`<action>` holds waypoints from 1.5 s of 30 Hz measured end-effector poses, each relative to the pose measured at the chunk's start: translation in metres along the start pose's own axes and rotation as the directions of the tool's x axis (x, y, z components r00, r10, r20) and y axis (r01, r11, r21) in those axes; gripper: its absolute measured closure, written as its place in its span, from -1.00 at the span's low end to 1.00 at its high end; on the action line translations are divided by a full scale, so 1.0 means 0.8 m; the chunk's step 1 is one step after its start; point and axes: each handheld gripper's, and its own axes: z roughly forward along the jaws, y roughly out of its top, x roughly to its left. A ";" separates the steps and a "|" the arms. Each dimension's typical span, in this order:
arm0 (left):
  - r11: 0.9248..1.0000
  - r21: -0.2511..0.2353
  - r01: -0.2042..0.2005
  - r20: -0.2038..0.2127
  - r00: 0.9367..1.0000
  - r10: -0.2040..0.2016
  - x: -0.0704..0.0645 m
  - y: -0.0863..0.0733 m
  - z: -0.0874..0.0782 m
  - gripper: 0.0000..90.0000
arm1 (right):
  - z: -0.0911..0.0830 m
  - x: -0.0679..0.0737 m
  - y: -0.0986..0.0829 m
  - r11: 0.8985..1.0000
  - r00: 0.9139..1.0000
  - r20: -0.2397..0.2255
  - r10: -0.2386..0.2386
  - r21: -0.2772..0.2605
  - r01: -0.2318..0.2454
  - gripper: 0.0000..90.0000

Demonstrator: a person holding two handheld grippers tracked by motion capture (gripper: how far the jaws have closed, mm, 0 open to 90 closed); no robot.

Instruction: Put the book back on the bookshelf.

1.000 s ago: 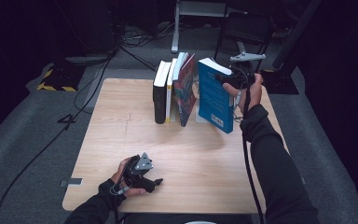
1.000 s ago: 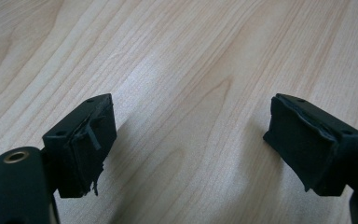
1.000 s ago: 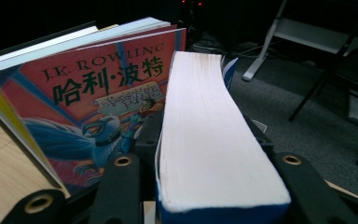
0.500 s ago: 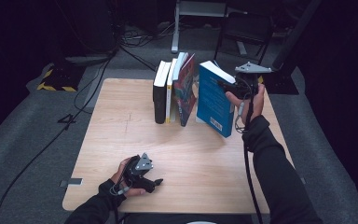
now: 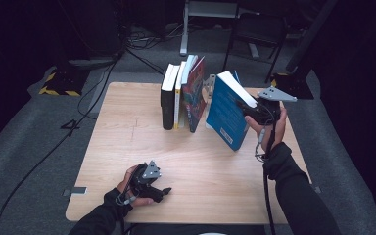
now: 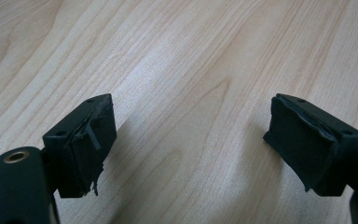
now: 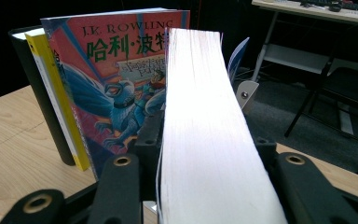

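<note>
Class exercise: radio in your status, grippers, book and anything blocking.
Right gripper shut on blue book, held tilted. Left gripper open, low over table. Row of books left of the blue book, gap between.

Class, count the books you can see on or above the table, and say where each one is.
4. A black book, a yellow book and a red book stand in a row; the right gripper holds a blue book beside them. Others may be hidden behind.

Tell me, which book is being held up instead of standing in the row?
The blue book, tilted and clamped by the right hand-held gripper. The black, yellow and red books stand together on the table.
</note>
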 end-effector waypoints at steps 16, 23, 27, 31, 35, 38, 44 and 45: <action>1.000 -0.003 -0.001 0.000 1.000 0.001 0.000 0.000 0.000 -0.65 | -0.007 -0.010 -0.025 0.999 0.999 0.003 0.047 -0.014 -0.047 0.06; 1.000 -0.004 0.001 0.000 1.000 -0.001 0.000 -0.001 0.000 -0.65 | -0.009 -0.012 -0.077 0.997 0.997 -0.016 0.073 -0.004 -0.073 -0.08; 1.000 -0.004 0.000 0.000 1.000 0.000 0.000 0.000 0.000 -0.65 | 0.000 -0.008 -0.121 0.997 0.997 -0.037 0.070 0.044 -0.069 -0.05; 1.000 -0.003 0.000 -0.001 1.000 0.000 0.000 0.000 0.001 -0.65 | 0.020 -0.003 -0.156 0.993 0.997 -0.041 0.072 0.097 -0.068 0.03; 1.000 -0.004 0.000 0.000 1.000 0.000 0.000 0.000 0.001 -0.65 | 0.037 -0.002 -0.177 0.985 0.989 -0.042 0.139 0.108 -0.133 0.15; 1.000 -0.002 -0.004 0.000 1.000 0.004 0.000 0.000 0.001 -0.65 | 0.049 0.006 -0.183 0.986 0.992 -0.016 0.125 0.113 -0.122 0.25; 1.000 -0.003 -0.005 0.002 1.000 0.005 0.000 0.000 0.001 -0.65 | 0.058 0.023 -0.182 0.990 0.992 0.055 0.110 0.077 -0.114 0.31; 1.000 -0.003 -0.005 0.002 1.000 0.005 0.001 0.000 0.001 -0.65 | 0.061 0.028 -0.182 0.991 0.991 0.072 0.113 0.069 -0.118 0.32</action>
